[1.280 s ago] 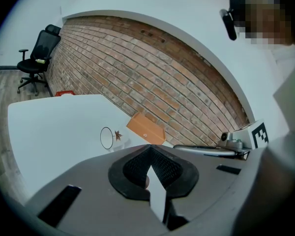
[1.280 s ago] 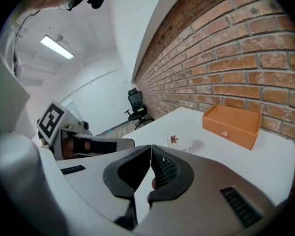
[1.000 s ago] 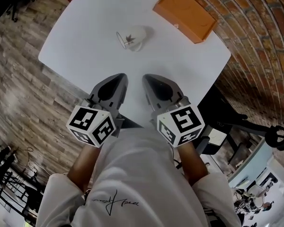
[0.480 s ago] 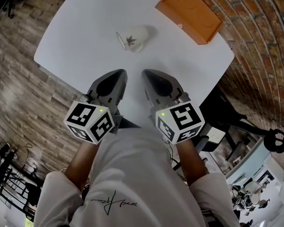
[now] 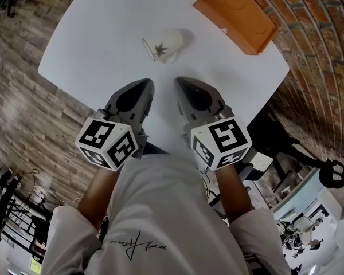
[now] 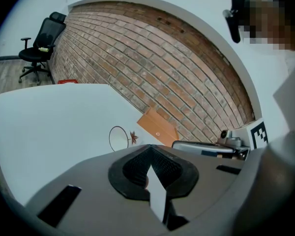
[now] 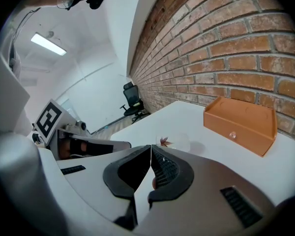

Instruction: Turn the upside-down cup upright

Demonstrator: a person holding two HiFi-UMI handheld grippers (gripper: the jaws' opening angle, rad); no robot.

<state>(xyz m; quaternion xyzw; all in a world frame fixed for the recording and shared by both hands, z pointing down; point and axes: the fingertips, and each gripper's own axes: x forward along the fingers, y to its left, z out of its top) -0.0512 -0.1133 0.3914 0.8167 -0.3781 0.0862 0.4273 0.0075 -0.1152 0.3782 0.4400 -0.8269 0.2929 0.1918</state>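
A white cup (image 5: 167, 43) with a red leaf print lies on its side on the white table (image 5: 103, 33), its open rim facing left. It also shows in the left gripper view as the cup (image 6: 120, 138) with its round rim toward the camera, and in the right gripper view as the cup (image 7: 181, 142). My left gripper (image 5: 148, 83) and right gripper (image 5: 177, 81) hover side by side over the table's near edge, short of the cup. Each has its jaws closed together with nothing held, as the left gripper (image 6: 150, 147) and right gripper (image 7: 151, 147) show close up.
An orange box (image 5: 236, 15) sits at the table's far right corner beside the brick wall (image 5: 327, 50). A black office chair (image 6: 42, 36) stands on the wooden floor beyond the table. A red object (image 6: 67, 81) lies at the table's far end.
Both grippers have edged slightly forward toward the cup and stayed shut. The cup has not moved.
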